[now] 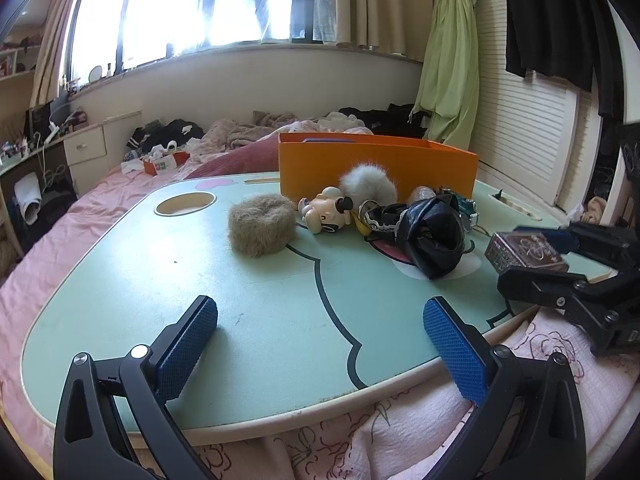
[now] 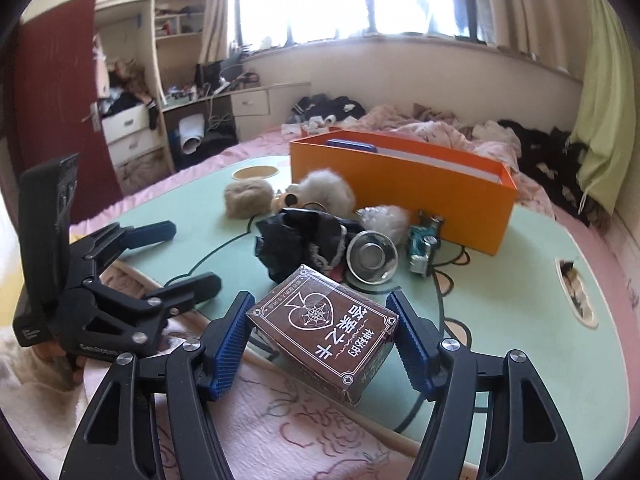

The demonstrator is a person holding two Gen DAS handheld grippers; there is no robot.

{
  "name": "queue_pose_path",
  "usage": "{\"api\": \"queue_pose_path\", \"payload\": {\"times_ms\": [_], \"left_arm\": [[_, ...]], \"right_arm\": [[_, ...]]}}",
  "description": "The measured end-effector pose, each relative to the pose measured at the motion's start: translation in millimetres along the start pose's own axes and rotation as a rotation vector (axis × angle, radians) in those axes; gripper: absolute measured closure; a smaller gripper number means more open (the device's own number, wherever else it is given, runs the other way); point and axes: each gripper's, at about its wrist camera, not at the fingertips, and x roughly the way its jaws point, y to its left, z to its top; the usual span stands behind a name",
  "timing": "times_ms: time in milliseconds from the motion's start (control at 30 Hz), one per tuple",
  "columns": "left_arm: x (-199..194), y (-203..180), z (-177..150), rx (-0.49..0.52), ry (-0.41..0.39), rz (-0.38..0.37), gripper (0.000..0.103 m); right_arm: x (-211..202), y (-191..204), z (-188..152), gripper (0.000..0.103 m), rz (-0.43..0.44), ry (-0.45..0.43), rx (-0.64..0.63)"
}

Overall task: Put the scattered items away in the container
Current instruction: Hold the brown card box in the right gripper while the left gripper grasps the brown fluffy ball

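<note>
Daylight pours in through the window (image 1: 192, 4) at the back of both views and burns the panes out to plain white, so nothing shows through the glass. The mint table top (image 1: 200, 280) is evenly lit, with only soft, short shadows under the things lying on it (the black plastic bag (image 1: 436, 236) carries a few bright glints). Both fisheye views bend straight lines strongly toward the edges, and the corners fall off into black. The near foreground is sharp; the far room is softer and slightly hazy around the glare. The dark door (image 2: 56, 96) stays dim.
</note>
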Motion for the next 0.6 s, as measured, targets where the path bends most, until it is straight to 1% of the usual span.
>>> {"api": "queue_pose_path", "payload": {"times_ms": [67, 133, 167, 233, 300, 333, 433, 533, 567, 600], "left_arm": [[0, 7, 5, -0.038, 0.019, -0.027, 0.002], [-1, 16, 11, -0.076, 0.031, -0.053, 0.008], [-2, 23, 18, -0.101, 0.035, -0.061, 0.009], [-4, 34, 31, -0.124, 0.039, -0.039, 0.011], [1, 42, 51, -0.086, 0.075, 0.026, 0.011], [6, 41, 59, -0.054, 0.095, 0.042, 0.012], [25, 36, 76, 0.033, 0.153, 0.069, 0.012], [55, 25, 86, 0.129, 0.241, 0.122, 0.013], [64, 23, 89, 0.147, 0.267, 0.127, 0.013], [69, 23, 89, 0.15, 0.278, 0.119, 0.016]], "right_arm": [[1, -3, 0, 0.035, 0.004, 0.003, 0.02], [-1, -3, -1, 0.035, 0.005, 0.001, 0.025], [-1, -2, -1, 0.035, 0.004, 0.001, 0.023], [-2, -1, -1, 0.035, 0.0, 0.003, 0.016], [-1, 0, -1, 0.035, -0.002, 0.006, 0.01], [-1, -1, -1, 0.035, -0.001, 0.006, 0.011], [-1, 0, -1, 0.035, 0.002, 0.004, 0.019], [-1, 0, -1, 0.035, 0.0, 0.004, 0.016], [-1, 0, -1, 0.035, -0.002, 0.003, 0.014], [-1, 0, -1, 0.035, -0.003, 0.003, 0.012]]}}
